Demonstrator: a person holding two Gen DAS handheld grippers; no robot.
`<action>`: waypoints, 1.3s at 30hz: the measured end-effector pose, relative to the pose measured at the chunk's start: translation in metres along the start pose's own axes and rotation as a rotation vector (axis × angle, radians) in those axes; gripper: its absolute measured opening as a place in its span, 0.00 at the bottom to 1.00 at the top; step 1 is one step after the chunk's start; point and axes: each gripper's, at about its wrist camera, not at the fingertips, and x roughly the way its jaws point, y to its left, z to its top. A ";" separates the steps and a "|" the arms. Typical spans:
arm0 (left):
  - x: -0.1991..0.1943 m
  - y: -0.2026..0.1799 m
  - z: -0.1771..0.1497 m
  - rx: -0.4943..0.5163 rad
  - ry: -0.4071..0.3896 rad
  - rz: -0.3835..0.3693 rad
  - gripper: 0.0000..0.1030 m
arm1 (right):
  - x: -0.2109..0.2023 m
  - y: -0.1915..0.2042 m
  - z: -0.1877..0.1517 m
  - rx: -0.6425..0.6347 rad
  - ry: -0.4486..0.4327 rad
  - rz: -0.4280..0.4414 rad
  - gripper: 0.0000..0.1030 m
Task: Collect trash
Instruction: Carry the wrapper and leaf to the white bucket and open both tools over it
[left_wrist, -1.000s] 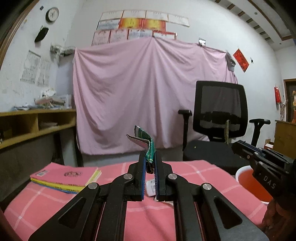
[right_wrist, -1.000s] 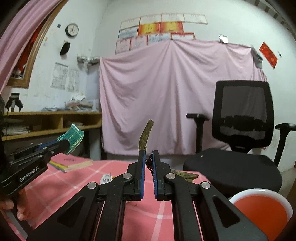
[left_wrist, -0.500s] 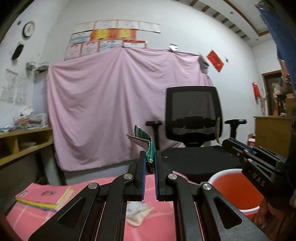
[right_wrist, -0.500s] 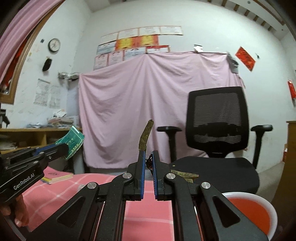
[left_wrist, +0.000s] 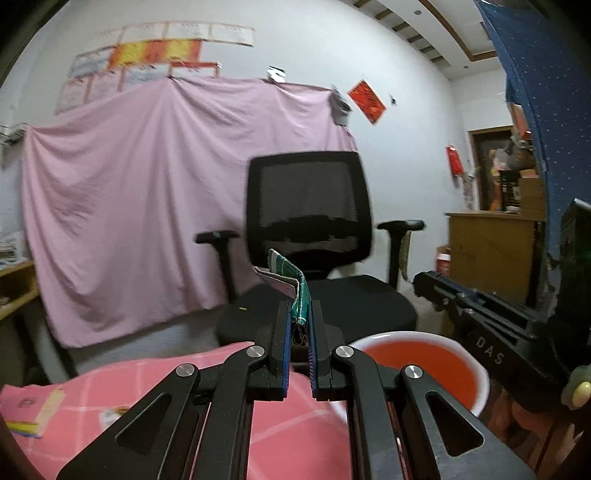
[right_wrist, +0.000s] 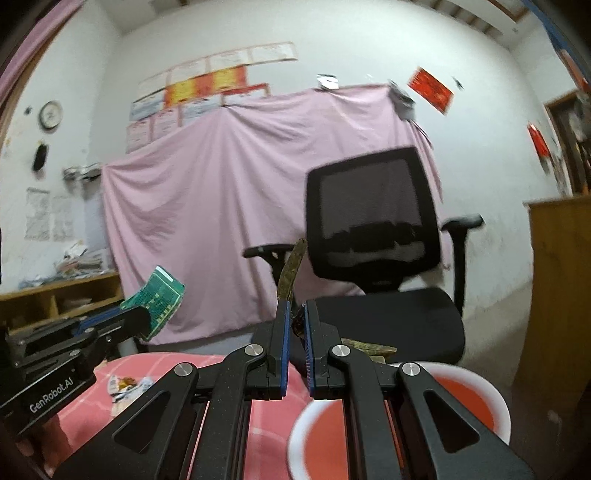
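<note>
Green wrapper (left_wrist: 295, 291) pinched in my left gripper (left_wrist: 298, 332), standing up out of the jaws, top folded left. Brown strip (right_wrist: 291, 273) clamped in my right gripper (right_wrist: 294, 332), long axis near vertical, tip leaning right. Both over the pink table (left_wrist: 295, 435) edge. Red bin (right_wrist: 491, 402) sits low right, rim just beyond the fingers. Chair (right_wrist: 373, 236) behind; open air between.

Black mesh office chair (left_wrist: 310, 221) before pink sheet (left_wrist: 147, 192) on wall; wall clock (right_wrist: 50, 114); wooden cabinet (left_wrist: 491, 251) at right.
</note>
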 end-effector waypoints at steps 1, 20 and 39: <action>0.006 -0.004 0.002 -0.004 0.010 -0.020 0.06 | 0.001 -0.006 0.000 0.013 0.008 -0.011 0.05; 0.078 -0.027 0.005 -0.142 0.267 -0.234 0.07 | 0.024 -0.063 -0.019 0.150 0.213 -0.125 0.07; 0.087 -0.012 -0.003 -0.214 0.321 -0.229 0.25 | 0.032 -0.072 -0.024 0.168 0.261 -0.149 0.09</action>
